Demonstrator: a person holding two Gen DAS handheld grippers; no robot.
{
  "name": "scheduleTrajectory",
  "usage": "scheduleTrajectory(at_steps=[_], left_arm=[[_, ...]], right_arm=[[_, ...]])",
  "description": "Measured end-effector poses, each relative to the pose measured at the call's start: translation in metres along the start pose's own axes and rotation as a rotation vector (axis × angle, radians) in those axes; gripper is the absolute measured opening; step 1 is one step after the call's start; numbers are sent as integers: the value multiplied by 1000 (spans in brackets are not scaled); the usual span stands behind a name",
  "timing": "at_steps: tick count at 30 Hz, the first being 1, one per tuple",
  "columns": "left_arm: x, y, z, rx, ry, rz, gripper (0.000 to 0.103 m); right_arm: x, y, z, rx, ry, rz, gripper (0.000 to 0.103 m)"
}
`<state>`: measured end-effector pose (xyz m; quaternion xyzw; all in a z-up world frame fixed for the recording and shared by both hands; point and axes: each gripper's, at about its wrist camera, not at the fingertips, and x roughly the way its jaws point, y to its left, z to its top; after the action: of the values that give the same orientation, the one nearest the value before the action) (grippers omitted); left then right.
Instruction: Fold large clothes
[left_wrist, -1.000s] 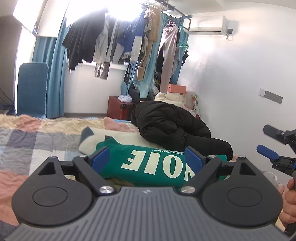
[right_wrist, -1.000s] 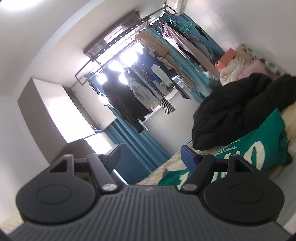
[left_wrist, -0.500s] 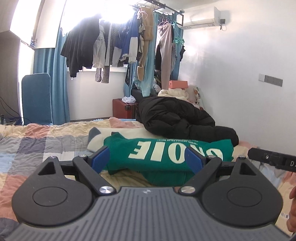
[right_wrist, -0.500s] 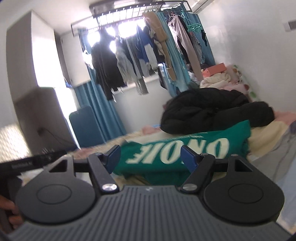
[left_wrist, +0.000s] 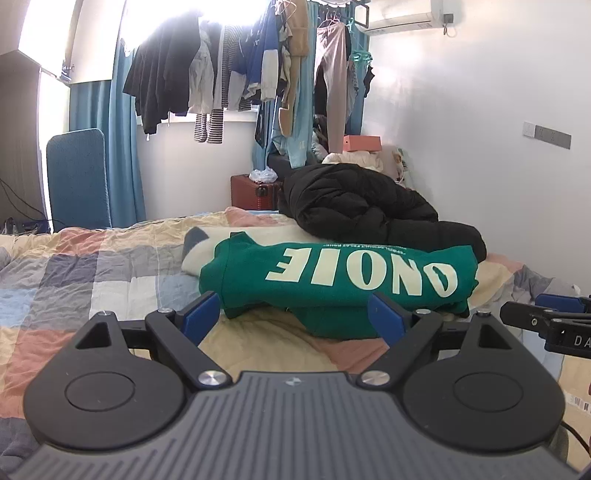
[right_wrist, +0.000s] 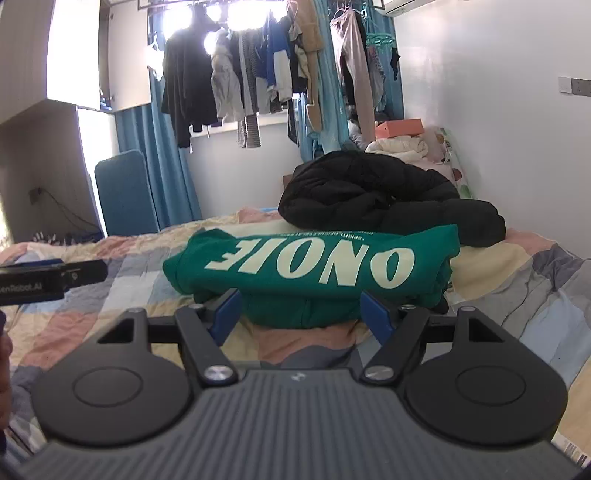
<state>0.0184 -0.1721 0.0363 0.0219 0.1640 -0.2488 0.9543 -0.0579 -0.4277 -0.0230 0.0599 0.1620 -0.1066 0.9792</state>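
Observation:
A green sweatshirt (left_wrist: 340, 280) with pale upside-down lettering lies folded in a thick bundle on the patchwork bedspread (left_wrist: 92, 280); the right wrist view shows the same sweatshirt (right_wrist: 314, 266). My left gripper (left_wrist: 295, 319) stands open just short of the bundle's near edge, nothing between its blue pads. My right gripper (right_wrist: 301, 317) is also open and empty, level with the bundle's near edge. Each gripper shows at the edge of the other's view: the right gripper (left_wrist: 554, 317) and the left gripper (right_wrist: 51, 280).
A black puffer jacket (left_wrist: 362, 206) is heaped behind the sweatshirt, partly against it. Clothes hang on a rail (left_wrist: 240, 66) before the bright window. A blue padded board (left_wrist: 77, 177) leans by the curtain. A white wall (left_wrist: 480, 147) runs along the right.
Both grippers have come down lower toward the bed. The right one has rolled from a strong tilt to level. The sweatshirt lies as before.

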Motion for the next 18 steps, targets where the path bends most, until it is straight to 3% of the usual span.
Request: scheduleTrajectory(at_steps=[18], left_arm=[[-2, 7, 4, -26, 7, -23, 92]], right_arm=[[1, 4, 2, -4, 14, -22, 73]])
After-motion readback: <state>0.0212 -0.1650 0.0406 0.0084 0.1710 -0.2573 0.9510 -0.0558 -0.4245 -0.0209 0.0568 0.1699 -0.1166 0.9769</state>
